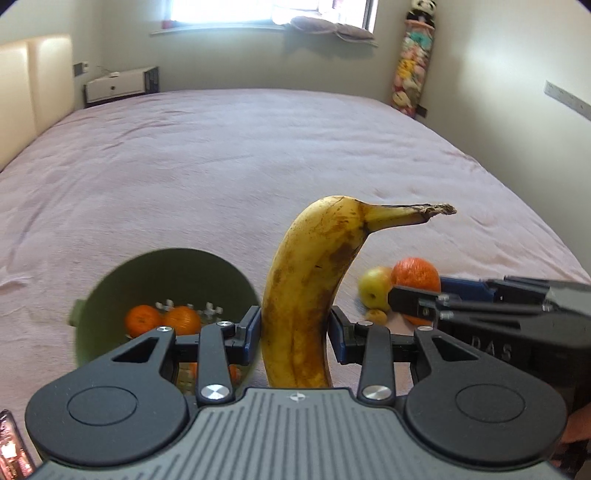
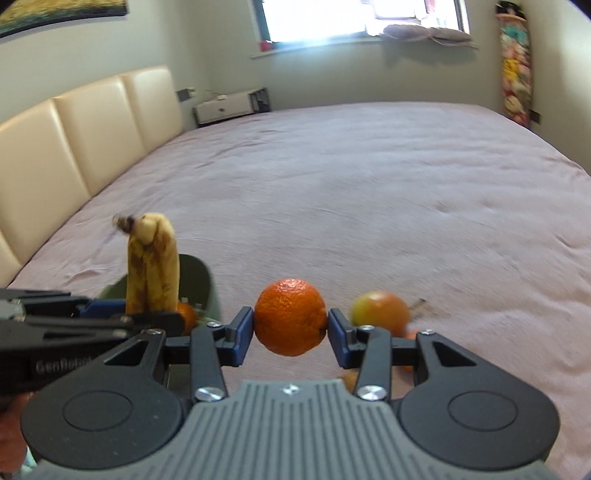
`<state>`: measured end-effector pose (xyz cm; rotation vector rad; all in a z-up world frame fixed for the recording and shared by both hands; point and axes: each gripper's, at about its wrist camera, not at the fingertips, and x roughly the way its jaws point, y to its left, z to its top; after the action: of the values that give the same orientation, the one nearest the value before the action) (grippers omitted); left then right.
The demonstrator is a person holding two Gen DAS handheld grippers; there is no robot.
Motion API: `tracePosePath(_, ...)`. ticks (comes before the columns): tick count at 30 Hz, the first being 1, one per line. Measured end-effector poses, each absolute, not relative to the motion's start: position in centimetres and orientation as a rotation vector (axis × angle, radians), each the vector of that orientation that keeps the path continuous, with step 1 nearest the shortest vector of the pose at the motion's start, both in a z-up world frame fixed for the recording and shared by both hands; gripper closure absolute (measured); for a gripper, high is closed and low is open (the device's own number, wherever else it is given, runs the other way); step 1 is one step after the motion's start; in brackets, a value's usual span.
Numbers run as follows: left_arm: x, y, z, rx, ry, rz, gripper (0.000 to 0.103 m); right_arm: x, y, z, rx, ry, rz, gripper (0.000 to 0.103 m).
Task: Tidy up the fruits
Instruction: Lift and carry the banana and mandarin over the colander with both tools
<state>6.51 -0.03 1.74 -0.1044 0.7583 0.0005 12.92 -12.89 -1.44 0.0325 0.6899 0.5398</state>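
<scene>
The left gripper (image 1: 294, 334) squeezes a spotty banana (image 1: 306, 288) beside the green bowl (image 1: 162, 266). The right gripper (image 2: 290, 334) squeezes an orange (image 2: 290, 321) above the bed (image 2: 369, 192). A blurry fruit, maybe an apple (image 2: 376, 308), lies nearby.

Daylight pours in from the blown-out white window (image 1: 266, 9) on the far wall, leaving the room bright and evenly lit. The wide pale-lilac bed cover (image 1: 240, 155) shows only soft shadows in its creases. Fisheye distortion bends walls and bed edges, with dark corners. In the right wrist view the yellow-red apple (image 2: 380, 310) and spotted yellow banana (image 2: 151, 266) smear with motion blur.
</scene>
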Motion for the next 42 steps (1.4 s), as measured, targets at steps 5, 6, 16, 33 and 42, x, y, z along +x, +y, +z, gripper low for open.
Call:
tracePosePath(5,5.9,2.2,3.0,-0.111,0.742,0.035,0.060,11.9,-10.7,-0.6,-0.011,0.654,0.605,0.062)
tracePosePath(6,5.9,2.7,3.2,-0.114,0.744,0.045,0.060,11.7,-10.3,-0.5,-0.021,0.650,0.617,0.062)
tracePosePath(16,5.8,7.2,3.1,-0.147,0.781,0.108,0.060,11.3,-6.1,0.0,-0.124,0.631,0.728,0.062)
tracePosePath(33,8.0,12.7,0.3,-0.298,0.866,0.218,0.060,14.8,1.9,-2.6,-0.384,0.683,0.884,0.062)
tracePosePath(42,10.3,12.7,-2.9,-0.370,0.964,0.195,0.060,16.0,3.3,-4.6,-0.539,0.681,0.916,0.062)
